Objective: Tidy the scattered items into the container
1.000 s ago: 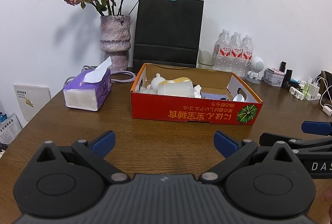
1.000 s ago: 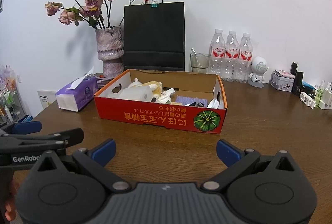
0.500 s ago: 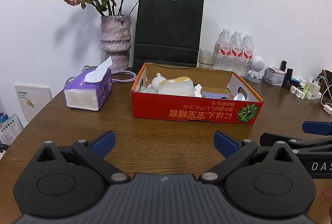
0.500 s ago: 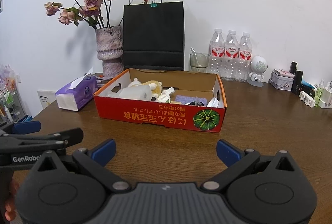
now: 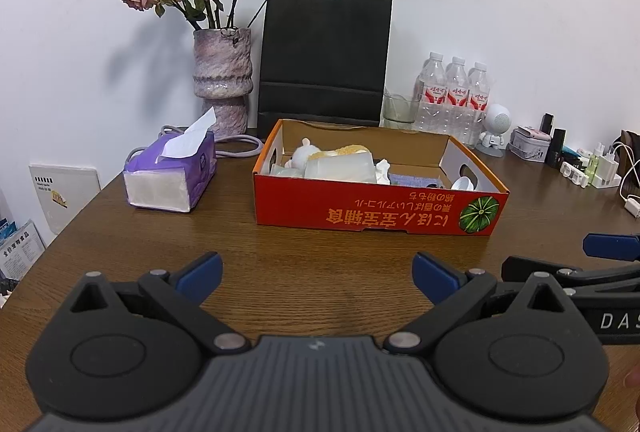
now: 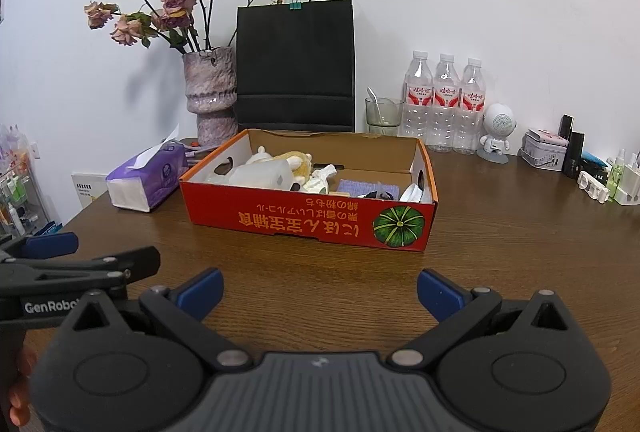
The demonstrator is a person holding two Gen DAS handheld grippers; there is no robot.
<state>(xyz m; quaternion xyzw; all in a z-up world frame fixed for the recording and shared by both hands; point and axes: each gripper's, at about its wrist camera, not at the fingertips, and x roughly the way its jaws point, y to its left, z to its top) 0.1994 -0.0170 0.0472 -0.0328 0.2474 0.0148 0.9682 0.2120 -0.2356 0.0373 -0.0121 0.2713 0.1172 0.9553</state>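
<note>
A red cardboard box (image 5: 372,210) with a pumpkin print stands in the middle of the wooden table; it also shows in the right wrist view (image 6: 308,222). Inside lie a clear plastic container (image 5: 340,168), a plush toy (image 6: 296,162), crumpled white paper (image 6: 320,180), a purple cloth (image 6: 368,188) and a white cup (image 5: 464,184). My left gripper (image 5: 318,272) is open and empty, held back from the box's front. My right gripper (image 6: 320,290) is open and empty too, beside the left one.
A purple tissue pack (image 5: 172,172) sits left of the box. Behind stand a vase of dried roses (image 5: 222,88), a black paper bag (image 5: 324,60), a glass (image 6: 382,114) and three water bottles (image 5: 452,100). Small gadgets and chargers (image 5: 576,164) crowd the far right.
Both views have pulled back slightly from the box. Both grippers stay open and empty.
</note>
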